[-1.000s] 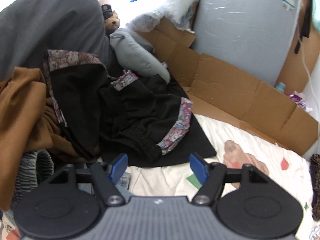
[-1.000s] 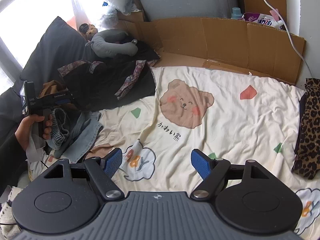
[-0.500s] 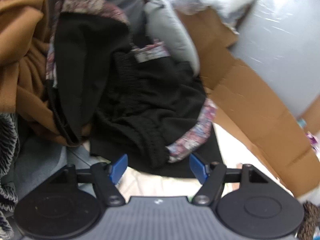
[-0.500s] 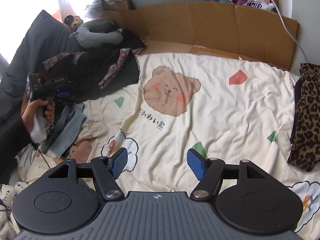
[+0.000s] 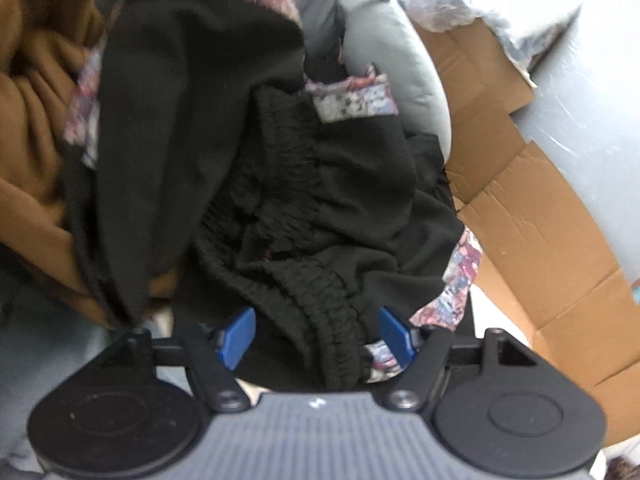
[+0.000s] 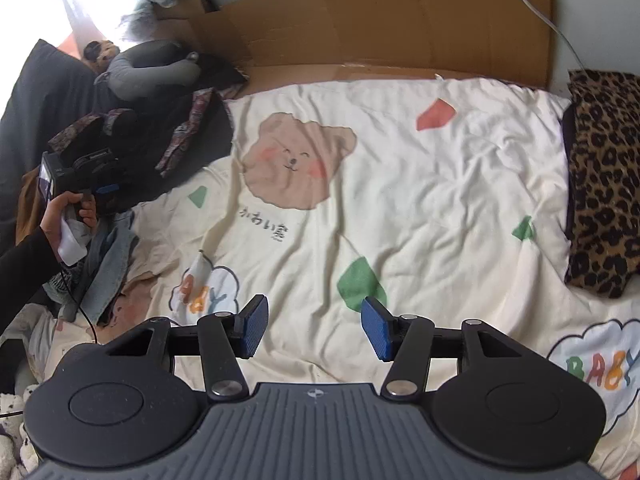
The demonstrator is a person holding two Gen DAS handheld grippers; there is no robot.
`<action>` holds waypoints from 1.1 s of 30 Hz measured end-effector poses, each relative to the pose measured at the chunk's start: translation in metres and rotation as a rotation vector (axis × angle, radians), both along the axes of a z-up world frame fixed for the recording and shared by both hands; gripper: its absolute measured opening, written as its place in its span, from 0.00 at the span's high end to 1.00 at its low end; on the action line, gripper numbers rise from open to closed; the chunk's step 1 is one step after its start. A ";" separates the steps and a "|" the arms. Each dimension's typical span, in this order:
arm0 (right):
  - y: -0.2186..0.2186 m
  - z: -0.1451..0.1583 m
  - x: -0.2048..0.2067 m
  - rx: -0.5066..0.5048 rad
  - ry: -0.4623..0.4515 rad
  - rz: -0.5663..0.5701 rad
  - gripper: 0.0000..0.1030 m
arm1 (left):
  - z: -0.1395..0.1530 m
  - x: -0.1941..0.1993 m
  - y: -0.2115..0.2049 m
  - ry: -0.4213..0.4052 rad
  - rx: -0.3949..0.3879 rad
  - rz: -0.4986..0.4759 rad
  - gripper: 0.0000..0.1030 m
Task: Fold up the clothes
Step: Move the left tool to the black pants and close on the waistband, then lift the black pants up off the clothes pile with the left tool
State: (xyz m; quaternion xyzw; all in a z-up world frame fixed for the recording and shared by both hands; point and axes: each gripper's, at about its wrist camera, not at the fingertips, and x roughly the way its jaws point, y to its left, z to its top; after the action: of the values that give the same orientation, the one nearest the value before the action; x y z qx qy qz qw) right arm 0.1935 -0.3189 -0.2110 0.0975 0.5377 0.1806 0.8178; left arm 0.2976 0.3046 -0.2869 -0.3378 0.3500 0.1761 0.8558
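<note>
Cream cartoon-bear bedsheet walled by brown cardboard; left tool spread around crumpled black floral-trimmed garment, right tool spread, empty, above sheet.

We are counting two tools, the left tool and the right tool, each showing two blue pads. We are also seeing one black garment, one brown garment, one leopard-print piece, one grey neck pillow and one bear print on the one bed sheet.
</note>
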 end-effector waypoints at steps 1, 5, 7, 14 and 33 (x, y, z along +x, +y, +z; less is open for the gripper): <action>-0.003 -0.003 0.001 -0.001 0.008 -0.010 0.46 | -0.004 0.003 0.004 -0.003 -0.030 0.015 0.37; -0.007 -0.011 0.000 -0.006 0.030 -0.023 0.46 | -0.020 0.007 0.014 -0.013 -0.112 0.085 0.42; -0.008 -0.014 -0.001 -0.010 0.038 -0.025 0.46 | -0.029 0.008 0.015 -0.016 -0.160 0.104 0.47; -0.008 -0.018 0.000 -0.014 0.047 -0.021 0.46 | -0.027 -0.003 0.011 -0.129 -0.224 0.155 0.75; -0.003 -0.016 0.004 -0.017 0.034 -0.022 0.46 | 0.002 0.020 -0.002 -0.060 -0.022 -0.055 0.85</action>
State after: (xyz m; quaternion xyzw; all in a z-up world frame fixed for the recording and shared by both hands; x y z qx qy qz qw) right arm 0.1975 -0.3219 -0.2273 0.0996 0.5520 0.1656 0.8111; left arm 0.3179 0.3030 -0.2853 -0.3424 0.3353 0.1387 0.8667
